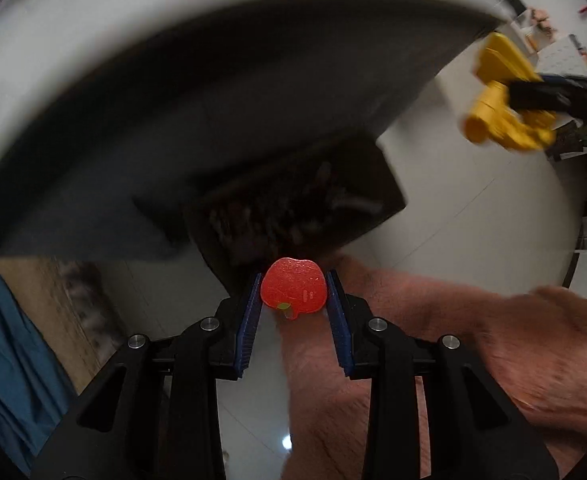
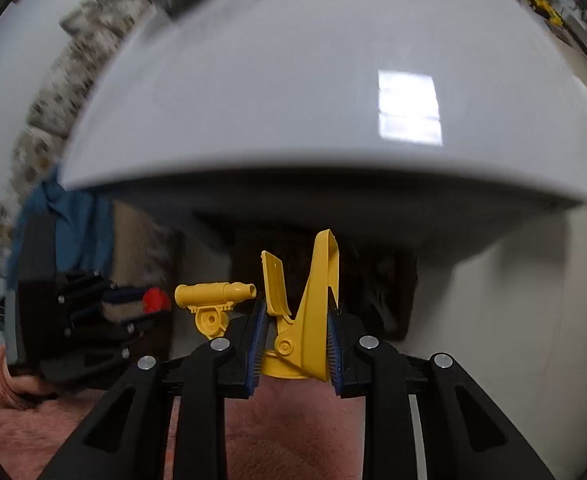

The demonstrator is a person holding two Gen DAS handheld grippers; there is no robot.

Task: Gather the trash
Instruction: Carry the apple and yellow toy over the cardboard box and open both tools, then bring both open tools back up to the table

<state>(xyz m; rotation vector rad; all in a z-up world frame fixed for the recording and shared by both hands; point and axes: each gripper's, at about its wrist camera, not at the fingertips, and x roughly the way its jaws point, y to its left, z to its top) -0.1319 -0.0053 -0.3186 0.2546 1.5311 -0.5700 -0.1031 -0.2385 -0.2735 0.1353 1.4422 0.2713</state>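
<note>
I am gripping a flat red apple-shaped plastic piece (image 1: 294, 286) in my left gripper (image 1: 294, 290); my right gripper (image 2: 297, 320), at two o'clock there, is clamping a yellow plastic toy part (image 2: 309, 312), detailed only in its own view.

We see a glossy, smooth white surface (image 2: 293, 112) mirroring a window. The yellow toy piece (image 2: 313, 308) looks like hard, matt plastic. The red apple shape (image 1: 294, 288) has a grainy, translucent finish. A pink rug (image 2: 293, 432) looks fuzzy.
</note>
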